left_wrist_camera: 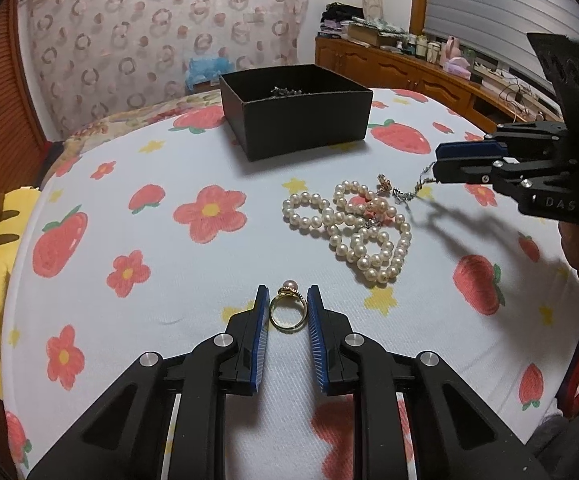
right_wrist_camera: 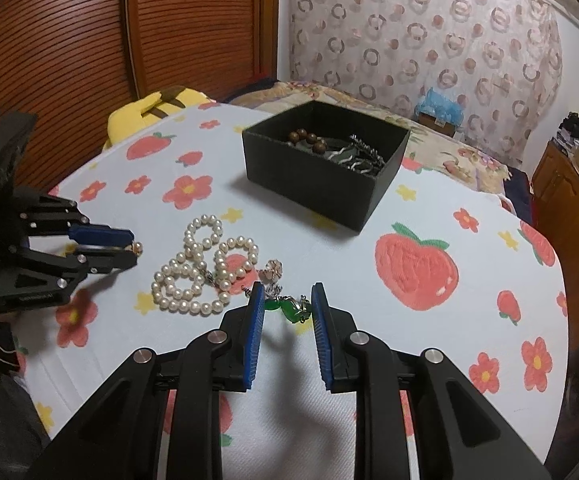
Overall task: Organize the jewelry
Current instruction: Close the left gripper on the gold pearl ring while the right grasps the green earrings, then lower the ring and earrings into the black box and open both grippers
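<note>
Ring (left_wrist_camera: 287,312) between left tool (left_wrist_camera: 288,300) pads, box (right_wrist_camera: 321,184) contents visible from right

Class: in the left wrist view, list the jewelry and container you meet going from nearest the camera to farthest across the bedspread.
gold ring → pearl necklace → black box

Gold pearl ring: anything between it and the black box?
Nothing visible. Only bare strawberry-print cloth lies between the gold pearl ring and the open black cardboard box. The white pearl necklace lies off to the right of that line.
</note>
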A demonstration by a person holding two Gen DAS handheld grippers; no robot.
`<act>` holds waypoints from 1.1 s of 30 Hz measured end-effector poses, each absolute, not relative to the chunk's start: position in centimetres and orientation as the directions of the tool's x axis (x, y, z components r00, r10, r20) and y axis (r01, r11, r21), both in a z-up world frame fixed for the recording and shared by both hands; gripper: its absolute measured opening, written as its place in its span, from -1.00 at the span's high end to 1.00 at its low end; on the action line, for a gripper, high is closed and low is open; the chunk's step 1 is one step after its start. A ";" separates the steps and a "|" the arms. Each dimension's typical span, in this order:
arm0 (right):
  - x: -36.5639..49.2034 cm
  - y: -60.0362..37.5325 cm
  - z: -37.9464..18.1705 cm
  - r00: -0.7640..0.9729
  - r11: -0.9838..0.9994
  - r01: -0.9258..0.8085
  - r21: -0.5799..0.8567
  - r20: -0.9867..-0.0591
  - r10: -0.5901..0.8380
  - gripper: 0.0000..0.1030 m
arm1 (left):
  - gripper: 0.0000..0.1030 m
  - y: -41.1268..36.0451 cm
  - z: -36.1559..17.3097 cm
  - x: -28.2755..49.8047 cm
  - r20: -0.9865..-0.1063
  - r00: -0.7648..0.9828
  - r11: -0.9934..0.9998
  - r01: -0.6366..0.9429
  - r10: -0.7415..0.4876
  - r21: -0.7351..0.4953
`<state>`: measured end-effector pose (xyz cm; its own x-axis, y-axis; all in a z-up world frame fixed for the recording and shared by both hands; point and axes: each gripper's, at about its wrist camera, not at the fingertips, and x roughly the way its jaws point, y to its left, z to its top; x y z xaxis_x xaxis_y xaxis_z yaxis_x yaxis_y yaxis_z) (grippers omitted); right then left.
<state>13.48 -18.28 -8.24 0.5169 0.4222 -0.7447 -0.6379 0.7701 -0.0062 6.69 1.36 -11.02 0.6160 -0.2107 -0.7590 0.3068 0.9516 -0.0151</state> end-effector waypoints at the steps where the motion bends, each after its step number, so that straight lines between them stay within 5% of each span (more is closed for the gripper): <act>1: 13.4 -18.3 -8.0 0.520 0.770 -0.637 -0.006 -0.741 0.425 0.50 | 0.65 1.4 -11.0 6.7 -0.757 0.618 0.952 0.306 -0.213 -0.018; 10: 13.5 -18.3 -6.0 0.548 0.767 -0.642 -0.019 -0.711 0.441 0.50 | 0.65 1.2 -9.5 7.0 -0.720 0.658 0.954 0.299 -0.220 -0.018; 13: 14.0 -18.2 -5.0 0.555 0.762 -0.647 -0.026 -0.700 0.448 0.69 | 0.65 1.2 -8.7 7.8 -0.705 0.674 0.956 0.294 -0.221 -0.018; 33: 18.0 -16.8 -1.3 0.576 0.731 -0.681 -0.043 -0.648 0.499 0.70 | 0.65 1.5 -6.2 12.7 -0.669 0.707 0.960 0.277 -0.228 -0.033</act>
<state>17.96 -16.84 -1.30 0.5761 0.4986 -0.6477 -0.6811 0.7309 -0.0432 12.72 1.51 -6.19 0.7072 -0.2275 -0.6694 0.2775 0.9602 -0.0332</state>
